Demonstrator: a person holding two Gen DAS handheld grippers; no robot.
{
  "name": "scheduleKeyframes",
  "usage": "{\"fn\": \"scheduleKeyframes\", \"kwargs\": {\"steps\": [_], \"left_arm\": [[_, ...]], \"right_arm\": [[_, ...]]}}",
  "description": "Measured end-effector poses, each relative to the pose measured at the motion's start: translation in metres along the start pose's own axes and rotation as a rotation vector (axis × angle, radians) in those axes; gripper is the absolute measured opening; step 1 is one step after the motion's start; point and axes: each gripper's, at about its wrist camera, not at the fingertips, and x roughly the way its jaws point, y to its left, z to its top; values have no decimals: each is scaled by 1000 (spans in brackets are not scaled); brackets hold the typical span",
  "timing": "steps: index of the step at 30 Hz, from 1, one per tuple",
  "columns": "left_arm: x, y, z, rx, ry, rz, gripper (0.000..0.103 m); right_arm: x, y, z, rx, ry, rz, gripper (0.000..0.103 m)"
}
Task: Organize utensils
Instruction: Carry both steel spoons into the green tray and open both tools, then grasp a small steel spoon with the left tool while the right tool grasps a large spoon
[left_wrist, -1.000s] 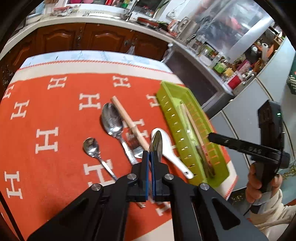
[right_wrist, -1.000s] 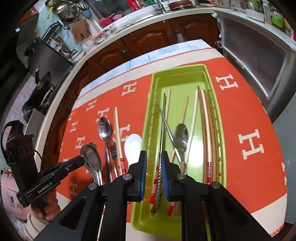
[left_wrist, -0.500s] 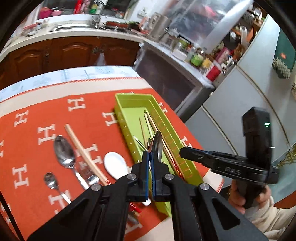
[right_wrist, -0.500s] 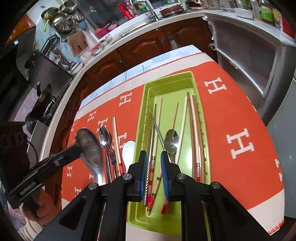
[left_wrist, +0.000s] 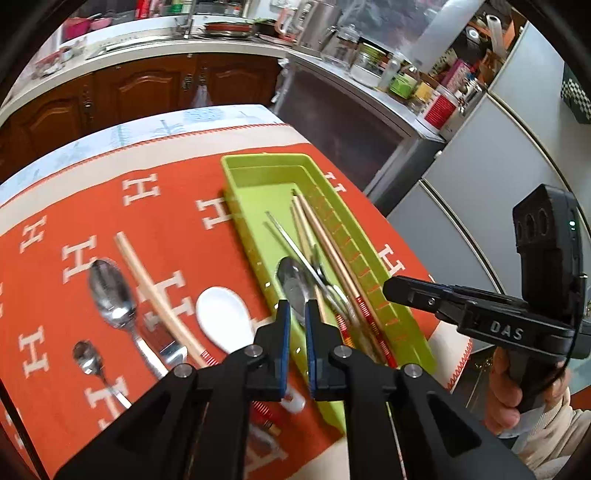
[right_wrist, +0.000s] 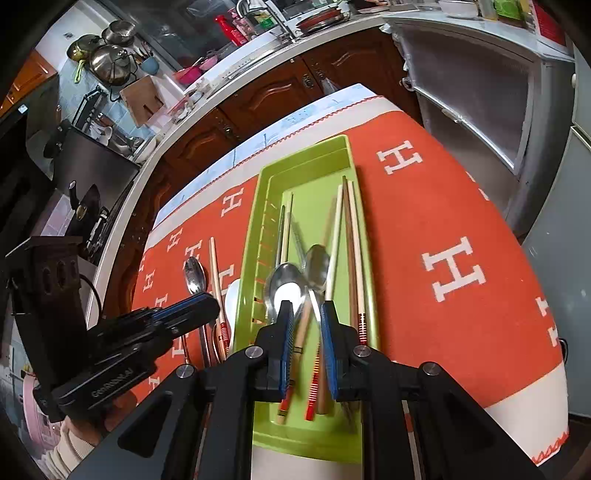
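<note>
Orange cloth (left_wrist: 166, 221) covers the table; green tray (left_wrist: 258, 173) lies on its right half, already holding chopsticks (left_wrist: 332, 254) and a spoon (right_wrist: 317, 264).

Left gripper (left_wrist: 296, 312) sits over the tray's near-left wall, jaws opening. The steel spoon (left_wrist: 291, 280) lies between and just beyond the pads; they no longer look to press on it. In the right wrist view its bowl rests inside the tray, on the pile.

Right gripper (right_wrist: 307, 317) hovers over the tray's near end, jaws slightly apart, nothing held.

Still on the cloth: large spoon (left_wrist: 109, 291), white spoon (left_wrist: 221, 317), lone chopstick (left_wrist: 155, 291), fork (left_wrist: 168, 345), small spoon (left_wrist: 84, 356).

Risks:
- Spoon's handle end is hidden behind the fingers. If it rests on the tray wall, it could tip out onto the cloth.
- Pulling the left gripper back low could snag the spoon or nudge the tray.
- Both grippers are close over the same end, so they could collide.
</note>
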Motion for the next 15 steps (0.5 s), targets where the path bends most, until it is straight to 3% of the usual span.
{"fn": "scheduleKeyframes", "kwargs": {"steps": [4,11,15], "left_arm": [[-23,16,-13,-46,-11,63,17],[-65,60,-41,-185,-40,178,22],[-82,78,-56,-235,-61,232,35]], "right_arm": [[7,15,-2,-35,14,20,15],[25,55,-6,-124,61,61,15],[32,80,-7,-179,85,82,15]]}}
